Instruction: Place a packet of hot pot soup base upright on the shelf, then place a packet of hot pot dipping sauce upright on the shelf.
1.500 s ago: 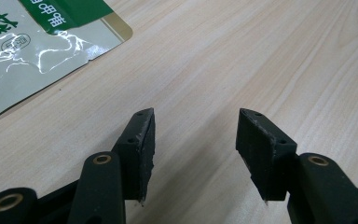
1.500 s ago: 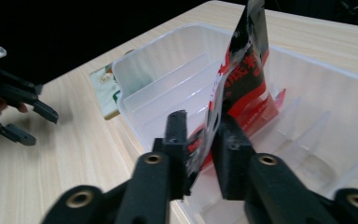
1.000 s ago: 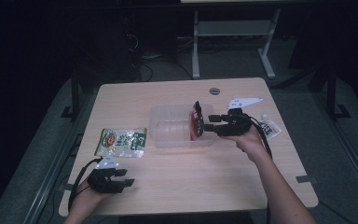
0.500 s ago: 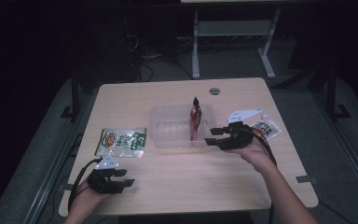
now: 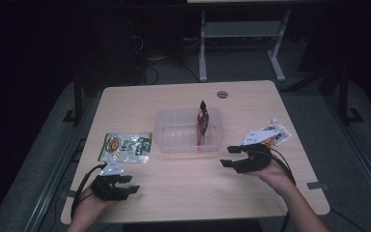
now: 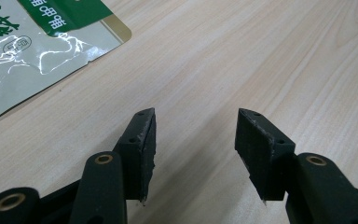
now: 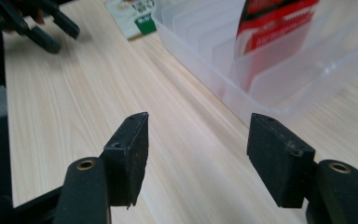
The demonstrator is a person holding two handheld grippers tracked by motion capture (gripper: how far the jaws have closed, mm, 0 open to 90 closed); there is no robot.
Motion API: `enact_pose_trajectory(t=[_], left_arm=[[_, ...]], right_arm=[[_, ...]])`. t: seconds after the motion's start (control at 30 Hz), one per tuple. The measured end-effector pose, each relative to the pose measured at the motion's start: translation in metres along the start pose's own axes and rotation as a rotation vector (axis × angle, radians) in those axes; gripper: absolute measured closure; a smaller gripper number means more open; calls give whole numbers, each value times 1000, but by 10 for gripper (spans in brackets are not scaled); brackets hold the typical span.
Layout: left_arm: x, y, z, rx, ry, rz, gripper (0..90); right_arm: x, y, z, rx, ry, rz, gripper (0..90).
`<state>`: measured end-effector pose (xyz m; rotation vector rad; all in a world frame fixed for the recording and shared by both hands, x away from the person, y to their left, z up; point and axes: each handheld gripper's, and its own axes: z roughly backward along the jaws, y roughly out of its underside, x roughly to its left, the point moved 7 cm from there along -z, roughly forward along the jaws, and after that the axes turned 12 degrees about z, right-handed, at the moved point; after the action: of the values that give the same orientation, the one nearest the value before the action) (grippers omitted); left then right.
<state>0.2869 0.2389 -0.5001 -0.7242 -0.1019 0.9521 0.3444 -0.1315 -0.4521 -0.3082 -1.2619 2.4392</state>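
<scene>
A clear slotted plastic bin (image 5: 178, 130) sits mid-table. Inside it, near its right end, a red packet (image 5: 202, 123) stands upright. My right gripper (image 5: 227, 156) hovers low by the bin's front right corner, apart from it. Its jaws have just been opening and hold nothing. The right gripper view has the open jaws (image 7: 198, 140) over bare wood, with the bin (image 7: 279, 79) and red packet (image 7: 270, 18) ahead. My left gripper (image 5: 131, 184) rests open and empty near the front left edge. A green and silver packet (image 5: 125, 146) lies just beyond it (image 6: 32, 51).
A white and orange packet (image 5: 273, 134) lies at the table's right side, behind my right hand. A grey cable-hole cap (image 5: 222, 94) sits near the far edge. The table's front edge runs close under both hands.
My right gripper drew back from the red packet in the bin toward the front right and lower, its jaws opening wider. The packet stays standing in the bin. The left gripper kept still.
</scene>
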Motion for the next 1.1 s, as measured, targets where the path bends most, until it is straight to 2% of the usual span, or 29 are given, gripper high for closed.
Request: enact_pose_trajectory(t=[0.07, 0.17, 0.3, 0.37, 0.43, 0.47, 0.6, 0.77, 0.9, 1.1], left_arm=[[0, 0, 0, 0, 0, 2, 477], [0, 1, 0, 0, 0, 4, 477], [0, 1, 0, 2, 1, 1, 478], [0, 1, 0, 4, 1, -1, 478], [0, 0, -1, 2, 3, -13, 477], [0, 0, -1, 2, 3, -13, 477], [-2, 1, -2, 9, 7, -12, 477], [-2, 1, -3, 10, 13, -11, 477], [-2, 1, -3, 13, 13, -15, 477], [-3, 0, -4, 13, 17, -12, 477]], right_arm=[[0, 8, 5, 17, 21, 8, 378], [-5, 12, 8, 26, 36, -6, 378], [-24, 21, 15, 40, 86, -33, 379], [-26, 23, 15, 42, 93, -38, 379], [-39, 29, 19, 52, 129, -51, 384], [-39, 29, 19, 52, 129, -51, 384], [-62, 38, 25, 68, 183, -84, 403], [-86, 46, 31, 105, 268, -113, 529], [-104, 50, 40, 83, 314, -158, 666], [-118, 65, 48, 123, 366, -182, 841]])
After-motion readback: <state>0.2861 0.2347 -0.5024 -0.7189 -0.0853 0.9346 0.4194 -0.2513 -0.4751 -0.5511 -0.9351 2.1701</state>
